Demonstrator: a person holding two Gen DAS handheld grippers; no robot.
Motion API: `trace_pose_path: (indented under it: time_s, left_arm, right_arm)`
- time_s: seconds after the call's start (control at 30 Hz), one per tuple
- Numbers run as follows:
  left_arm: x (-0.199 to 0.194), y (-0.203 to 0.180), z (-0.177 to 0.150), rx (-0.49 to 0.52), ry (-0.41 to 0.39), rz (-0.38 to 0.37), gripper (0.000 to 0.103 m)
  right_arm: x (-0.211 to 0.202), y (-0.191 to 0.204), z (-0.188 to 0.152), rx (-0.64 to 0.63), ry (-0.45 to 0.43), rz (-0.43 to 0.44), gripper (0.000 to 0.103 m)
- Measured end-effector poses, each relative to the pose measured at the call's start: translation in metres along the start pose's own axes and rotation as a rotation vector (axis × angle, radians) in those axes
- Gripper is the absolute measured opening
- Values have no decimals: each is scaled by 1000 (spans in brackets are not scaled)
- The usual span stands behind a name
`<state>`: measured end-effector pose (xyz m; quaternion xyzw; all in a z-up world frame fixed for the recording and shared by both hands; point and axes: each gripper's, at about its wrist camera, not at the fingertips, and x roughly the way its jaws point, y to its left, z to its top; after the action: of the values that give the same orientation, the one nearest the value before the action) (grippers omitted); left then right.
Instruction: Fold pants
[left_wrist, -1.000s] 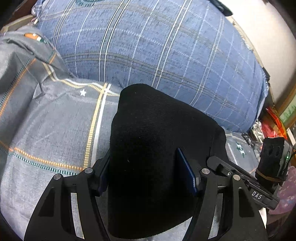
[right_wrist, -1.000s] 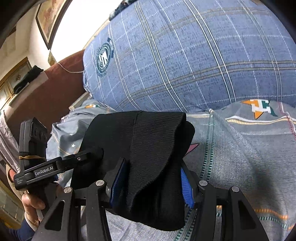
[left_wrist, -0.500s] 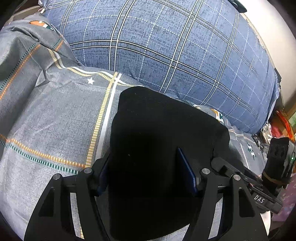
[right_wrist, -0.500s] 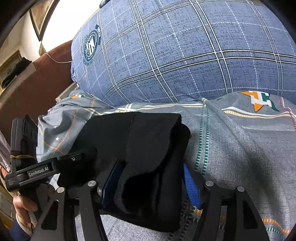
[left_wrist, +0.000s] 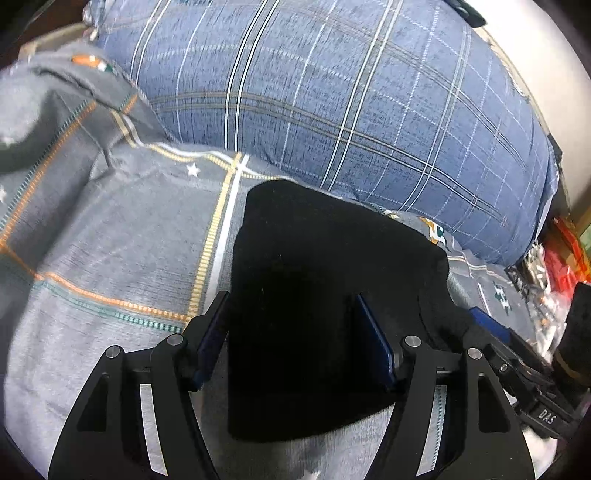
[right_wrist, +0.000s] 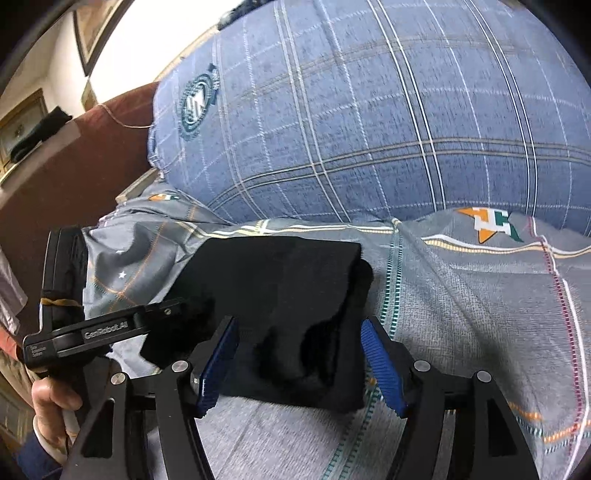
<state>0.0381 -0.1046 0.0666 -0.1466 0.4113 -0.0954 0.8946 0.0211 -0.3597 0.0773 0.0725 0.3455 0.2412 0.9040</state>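
Observation:
The black pants (left_wrist: 317, 295) lie folded into a thick bundle on the grey bedsheet (left_wrist: 110, 240). My left gripper (left_wrist: 295, 339) is open, its blue pads on either side of the bundle's near end. In the right wrist view the same bundle (right_wrist: 280, 295) lies on the sheet (right_wrist: 480, 332), and my right gripper (right_wrist: 299, 362) is open around its near edge with gaps at both pads. The left gripper's body also shows in the right wrist view (right_wrist: 96, 332), held by a hand (right_wrist: 51, 402).
A large blue plaid pillow (left_wrist: 351, 103) rises just behind the pants, also in the right wrist view (right_wrist: 369, 122). A brown headboard (right_wrist: 74, 166) is at the left. Red clutter (left_wrist: 565, 258) sits beyond the bed's right side.
Both grippers have opened and let go of the pants. The bundle has come down and now rests on the bedsheet in front of the pillow.

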Motion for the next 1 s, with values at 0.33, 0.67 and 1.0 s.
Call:
trace_pose_path:
  time_s: [0.33, 0.67, 1.0]
  left_arm:
    - [-46, -25, -14, 158, -150, 7, 68]
    - [-58, -45, -31, 265, -228, 89, 68]
    - [-56, -40, -32, 229, -241, 155, 68]
  right_arm:
    - [-17, 30, -17, -87, 8, 19, 66]
    - [-37, 45, -23, -164, -38, -25, 71]
    - [-40, 38, -22, -135, -63, -86, 78]
